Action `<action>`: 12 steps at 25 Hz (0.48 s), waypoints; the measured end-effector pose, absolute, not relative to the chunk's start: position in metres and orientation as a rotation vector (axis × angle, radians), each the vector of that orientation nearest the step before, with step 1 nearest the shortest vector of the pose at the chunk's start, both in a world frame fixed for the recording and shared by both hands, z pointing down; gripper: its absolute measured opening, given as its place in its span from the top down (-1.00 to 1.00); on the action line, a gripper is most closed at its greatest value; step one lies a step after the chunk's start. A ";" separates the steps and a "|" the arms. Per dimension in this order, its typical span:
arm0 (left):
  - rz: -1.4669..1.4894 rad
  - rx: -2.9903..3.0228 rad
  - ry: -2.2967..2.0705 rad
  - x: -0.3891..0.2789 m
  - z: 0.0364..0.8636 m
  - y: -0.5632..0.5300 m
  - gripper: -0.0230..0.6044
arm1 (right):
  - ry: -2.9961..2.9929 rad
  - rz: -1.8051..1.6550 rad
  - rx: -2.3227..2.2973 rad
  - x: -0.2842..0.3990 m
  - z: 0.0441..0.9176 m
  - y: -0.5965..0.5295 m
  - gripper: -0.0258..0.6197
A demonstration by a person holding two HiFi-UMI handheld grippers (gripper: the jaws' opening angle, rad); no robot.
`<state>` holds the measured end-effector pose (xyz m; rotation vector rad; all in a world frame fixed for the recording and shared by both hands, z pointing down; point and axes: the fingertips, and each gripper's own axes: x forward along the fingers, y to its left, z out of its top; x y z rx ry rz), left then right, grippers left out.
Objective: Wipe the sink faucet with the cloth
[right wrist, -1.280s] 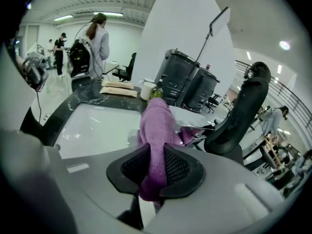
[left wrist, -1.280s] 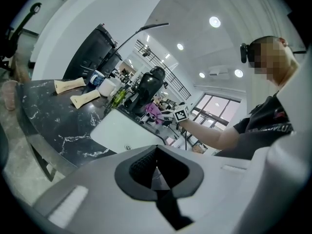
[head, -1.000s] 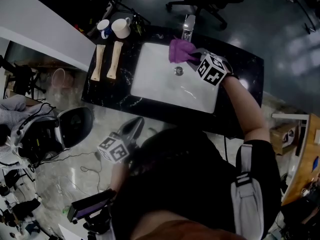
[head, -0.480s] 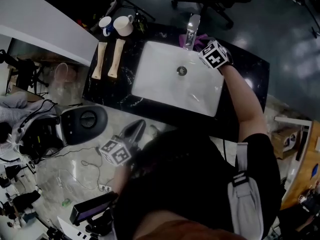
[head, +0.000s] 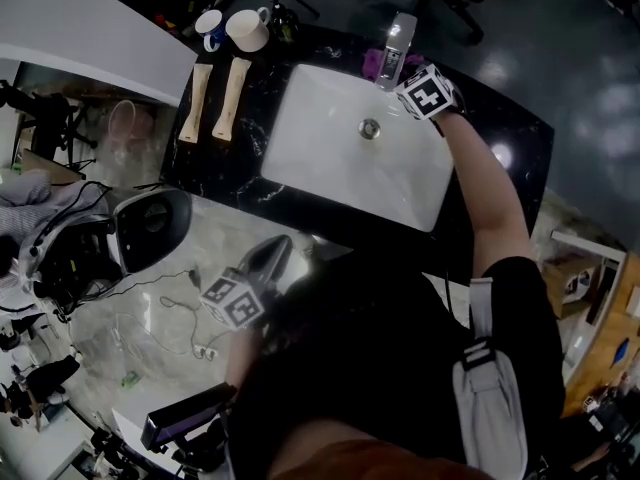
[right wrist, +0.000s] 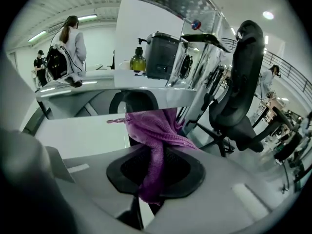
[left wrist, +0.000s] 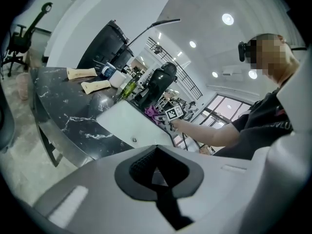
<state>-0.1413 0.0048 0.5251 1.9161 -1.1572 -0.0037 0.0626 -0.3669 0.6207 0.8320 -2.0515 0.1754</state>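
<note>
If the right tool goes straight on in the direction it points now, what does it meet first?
Most likely the chrome sink faucet: the right tool, shut on the purple cloth, points at its base, close behind the cloth. Depth is unclear.

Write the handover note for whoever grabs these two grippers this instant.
Right gripper: shut on the purple cloth. The cloth is bunched between the jaws and held at the faucet, at the back edge of the sink.
Left gripper: shut and empty, held low by the body, off the counter.
Done: the cloth is in the grip and at the faucet. How much has been wiped cannot be told.
Left: rub the cloth over the faucet, spout and base.
</note>
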 end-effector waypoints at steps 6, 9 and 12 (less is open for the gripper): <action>0.008 1.942 -1.148 -0.142 0.521 0.004 0.93 | -2.048 0.200 0.843 0.063 0.620 -0.365 0.69; 0.009 1.966 -1.135 -0.144 0.516 0.002 0.93 | -2.067 0.216 0.910 0.072 0.607 -0.362 0.69; 0.007 1.991 -1.115 -0.145 0.513 0.000 0.93 | -2.122 0.286 1.057 0.095 0.578 -0.357 0.69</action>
